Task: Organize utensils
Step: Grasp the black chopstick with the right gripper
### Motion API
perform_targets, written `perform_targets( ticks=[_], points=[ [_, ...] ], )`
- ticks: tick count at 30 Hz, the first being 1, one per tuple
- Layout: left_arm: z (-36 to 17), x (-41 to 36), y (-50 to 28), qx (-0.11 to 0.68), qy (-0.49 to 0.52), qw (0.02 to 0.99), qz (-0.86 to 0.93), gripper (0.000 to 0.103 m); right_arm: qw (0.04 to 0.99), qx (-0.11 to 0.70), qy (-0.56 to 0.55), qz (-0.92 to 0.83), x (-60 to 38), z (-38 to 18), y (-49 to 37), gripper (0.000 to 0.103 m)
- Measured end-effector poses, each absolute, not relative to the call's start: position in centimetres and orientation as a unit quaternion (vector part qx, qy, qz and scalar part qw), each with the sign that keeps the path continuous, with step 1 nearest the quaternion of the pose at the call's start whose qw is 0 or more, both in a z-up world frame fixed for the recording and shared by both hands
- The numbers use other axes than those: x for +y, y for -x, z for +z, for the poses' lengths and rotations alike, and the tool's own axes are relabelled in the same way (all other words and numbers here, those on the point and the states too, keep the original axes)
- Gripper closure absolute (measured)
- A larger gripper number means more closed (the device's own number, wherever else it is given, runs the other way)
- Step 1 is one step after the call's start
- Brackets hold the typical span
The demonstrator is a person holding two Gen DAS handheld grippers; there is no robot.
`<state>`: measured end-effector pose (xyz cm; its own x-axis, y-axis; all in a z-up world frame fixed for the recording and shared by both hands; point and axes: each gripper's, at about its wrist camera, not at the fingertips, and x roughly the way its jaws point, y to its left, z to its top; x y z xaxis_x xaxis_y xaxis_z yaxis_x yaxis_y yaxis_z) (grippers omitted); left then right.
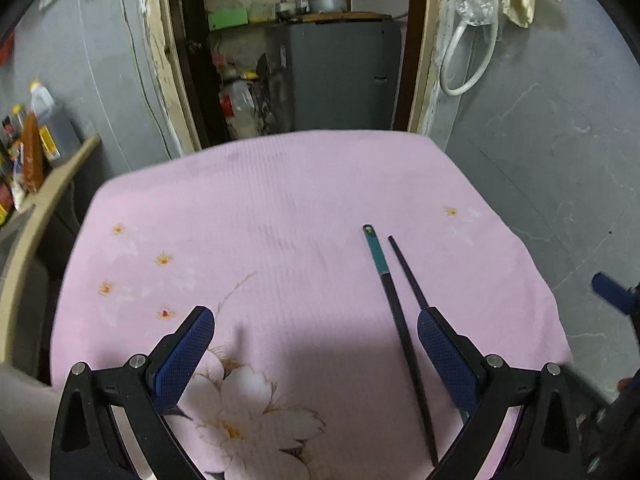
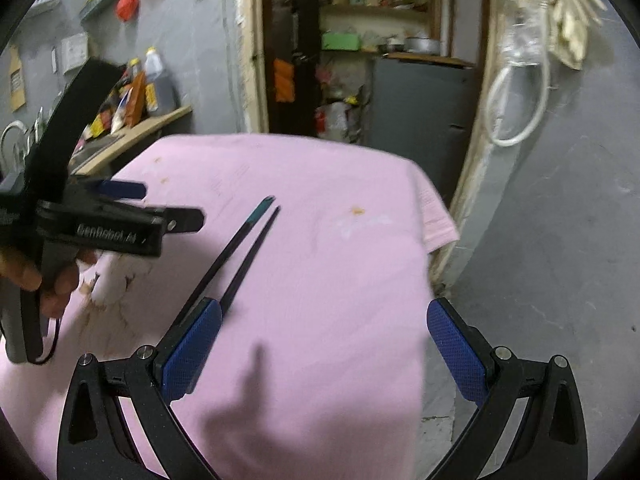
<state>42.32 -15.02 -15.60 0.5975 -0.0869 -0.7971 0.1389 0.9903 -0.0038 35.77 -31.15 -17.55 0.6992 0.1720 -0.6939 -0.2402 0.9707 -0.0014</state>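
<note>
Your left gripper (image 1: 316, 332) hangs over the pink flowered cloth (image 1: 280, 208) with its jaws spread wide and nothing between them; your right gripper (image 2: 324, 324) is likewise wide apart and empty. The two dark chopsticks (image 1: 396, 296), one with a teal end, lie side by side on the cloth, running just beside the left gripper's right finger (image 1: 440, 344) and under the right gripper's left finger (image 2: 196, 332).
</note>
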Motion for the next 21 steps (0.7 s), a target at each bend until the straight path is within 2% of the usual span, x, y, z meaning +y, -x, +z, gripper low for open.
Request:
perform_targets(
  ticks=[13,21],
  points=[
    [-17.0,-13.5,-43.2,0.457,-0.013,0.887,-0.059,0.001,0.886,0.434,0.081,0.139,-27.6,-20.4,-38.0,0.002],
    [-17.2,-13.3,-43.4,0.458,-0.001,0.886,-0.071,0.001,0.889,0.443,0.087,0.077,-28.7,-20.5,-39.1,0.002]
  ],
)
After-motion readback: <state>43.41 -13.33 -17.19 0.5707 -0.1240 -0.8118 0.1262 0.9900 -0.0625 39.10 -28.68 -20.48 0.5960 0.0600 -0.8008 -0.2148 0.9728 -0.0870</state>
